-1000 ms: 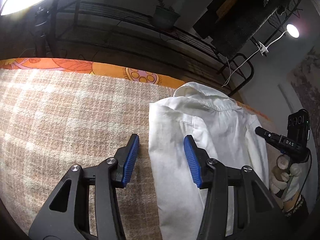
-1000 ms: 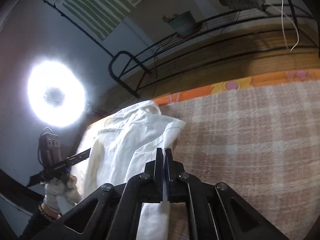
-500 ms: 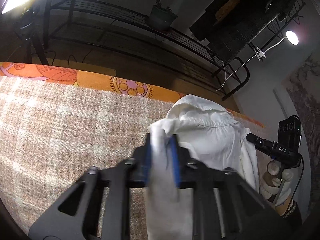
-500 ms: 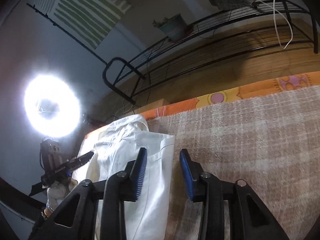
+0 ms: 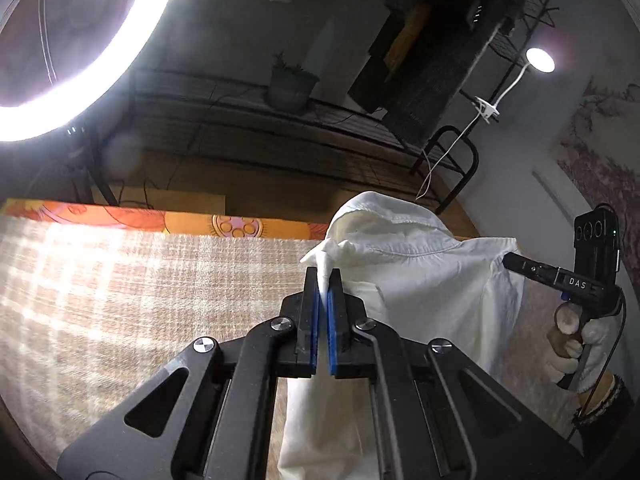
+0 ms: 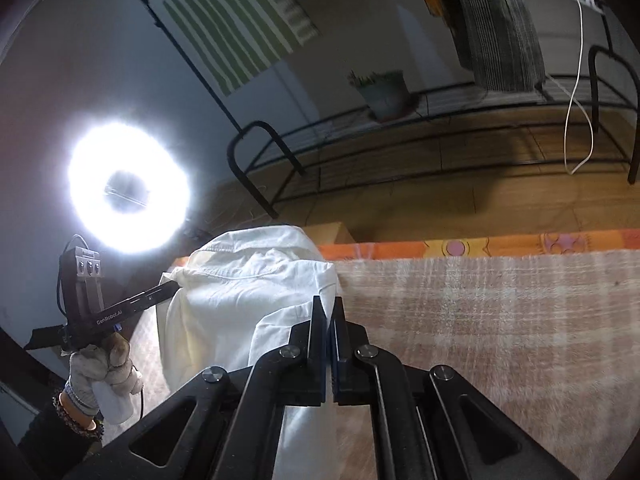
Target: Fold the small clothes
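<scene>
So the table's got a beige-and-pink checked woven cloth point(image 5: 140, 300) on it, with an orange patterned sheet point(image 5: 192, 222) peeking out along the far edge. Past that edge there's wooden flooring and a low black wire rack point(image 6: 440, 148) holding a small potted plant in a grey-green pot point(image 6: 384, 94). A bright white ring light point(image 6: 128, 188) sits off the table's left corner, a green-striped hanging point(image 6: 236, 24) is on the wall, and a small round lamp point(image 5: 540, 60) has a white cable.

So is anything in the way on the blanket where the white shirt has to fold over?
Nothing visible: both claws, left and right, grip the white shirt, and the checked blanket beside it lies bare.
</scene>
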